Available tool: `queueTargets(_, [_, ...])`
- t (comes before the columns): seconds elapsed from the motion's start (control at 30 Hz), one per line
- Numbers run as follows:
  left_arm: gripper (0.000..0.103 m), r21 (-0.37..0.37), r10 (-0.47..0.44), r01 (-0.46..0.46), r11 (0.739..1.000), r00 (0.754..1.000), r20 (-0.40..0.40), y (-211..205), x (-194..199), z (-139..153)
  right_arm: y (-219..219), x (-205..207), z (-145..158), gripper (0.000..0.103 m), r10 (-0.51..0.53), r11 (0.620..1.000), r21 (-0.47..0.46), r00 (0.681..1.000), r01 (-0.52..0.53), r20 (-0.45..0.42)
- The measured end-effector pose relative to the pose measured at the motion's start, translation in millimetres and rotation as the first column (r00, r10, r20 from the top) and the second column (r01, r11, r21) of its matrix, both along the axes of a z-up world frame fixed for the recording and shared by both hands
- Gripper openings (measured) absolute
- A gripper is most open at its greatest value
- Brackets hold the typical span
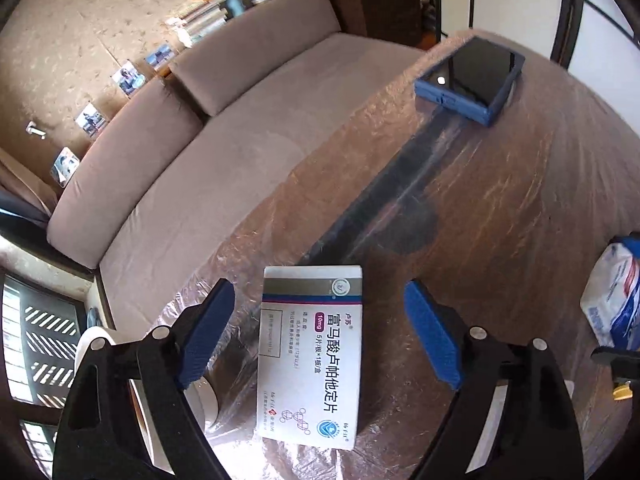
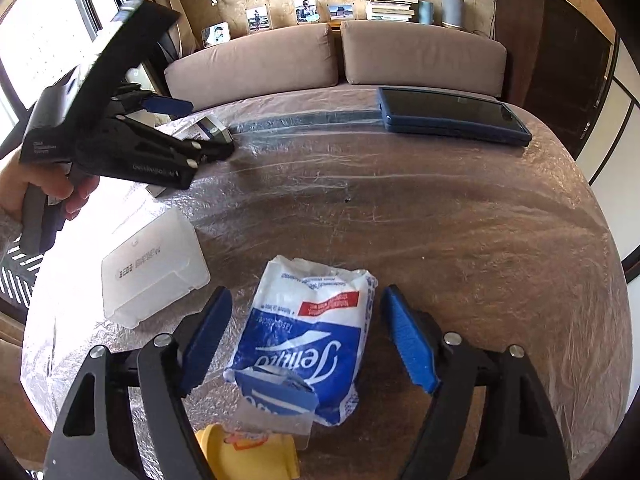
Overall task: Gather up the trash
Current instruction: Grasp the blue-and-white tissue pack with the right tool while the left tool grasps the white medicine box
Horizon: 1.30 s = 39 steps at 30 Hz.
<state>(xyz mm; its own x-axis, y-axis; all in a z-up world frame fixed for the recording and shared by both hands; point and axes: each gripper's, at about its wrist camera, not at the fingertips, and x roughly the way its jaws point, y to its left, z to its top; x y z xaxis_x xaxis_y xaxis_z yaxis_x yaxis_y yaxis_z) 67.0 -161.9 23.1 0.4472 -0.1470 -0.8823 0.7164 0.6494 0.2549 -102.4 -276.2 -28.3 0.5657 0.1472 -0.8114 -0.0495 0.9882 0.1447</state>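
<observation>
Left gripper [image 1: 320, 334] jaws parted, straddling a white medicine box [image 1: 310, 356] flat on the film-covered table [image 1: 500, 208], pads clear of it. Right gripper [image 2: 306, 340] likewise apart around a crumpled tissue pack [image 2: 308, 344], not touching.

Bright window daylight, glare, fisheye-warped dark corners.

Left wrist: looks steeply down, close over the counter [image 1: 500, 200], sofa [image 1: 240, 120] behind.
Right wrist: likewise, close.
Shared: counter, sofa, tablet [image 2: 452, 116].
</observation>
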Motion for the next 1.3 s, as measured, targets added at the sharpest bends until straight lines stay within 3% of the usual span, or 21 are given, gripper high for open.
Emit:
queueTargets(0.27, [0.088, 0.022, -0.029, 0.03, 0.999, 0.998, -0.056, -4, 7, 2, 1, 6, 0, 0.076, 0.012, 1.0, 0.009, 1.0, -0.012, 0.001])
queueTargets(0.37, [0.088, 0.044, -0.034, 0.039, 0.998, 0.993, -0.111, -8, 14, 2, 1, 7, -1, 0.076, 0.014, 1.0, 0.011, 1.0, -0.014, -0.001])
queueTargets(0.47, [0.088, 0.082, -0.02, 0.028, 0.996, 0.995, -0.1, -12, 24, 4, 2, 7, 2, 0.076, 0.021, 1.0, 0.014, 1.0, -0.022, 0.004])
queueTargets(0.67, [0.088, 0.126, -0.056, 0.084, 0.989, 0.976, -0.209, -13, 33, 1, 2, 7, 4, 0.076, 0.017, 1.0, 0.01, 1.0, -0.017, 0.016])
queueTargets(0.73, [0.081, 0.13, -0.07, 0.101, 0.986, 0.972, -0.223, -11, 32, 2, 1, 6, 5, 0.076, 0.014, 1.0, 0.017, 1.0, -0.014, 0.019])
queueTargets(0.83, [0.061, 0.112, -0.083, 0.115, 0.987, 0.963, -0.255, -9, 30, 4, -2, 4, 7, 0.076, 0.013, 1.0, 0.023, 1.0, -0.014, 0.026])
queueTargets(0.9, [0.052, 0.099, -0.087, 0.116, 0.988, 0.962, -0.261, -8, 26, 4, -3, 4, 7, 0.076, 0.014, 1.0, 0.028, 0.999, -0.015, 0.028])
queueTargets(1.0, [0.052, 0.093, -0.085, 0.111, 0.989, 0.964, -0.25, -7, 20, 3, -6, 3, 7, 0.075, 0.012, 0.999, 0.039, 0.999, -0.013, 0.036])
queueTargets(1.1, [0.052, 0.082, -0.086, 0.105, 0.991, 0.974, -0.208, -7, 8, 6, -8, 3, 5, 0.067, 0.017, 0.998, 0.052, 0.999, -0.019, 0.028])
queueTargets(1.3, [0.052, -0.01, -0.067, 0.066, 0.998, 0.988, -0.136, -4, -16, 18, -7, 4, 1, 0.063, 0.022, 0.999, 0.033, 1.0, -0.022, 0.014])
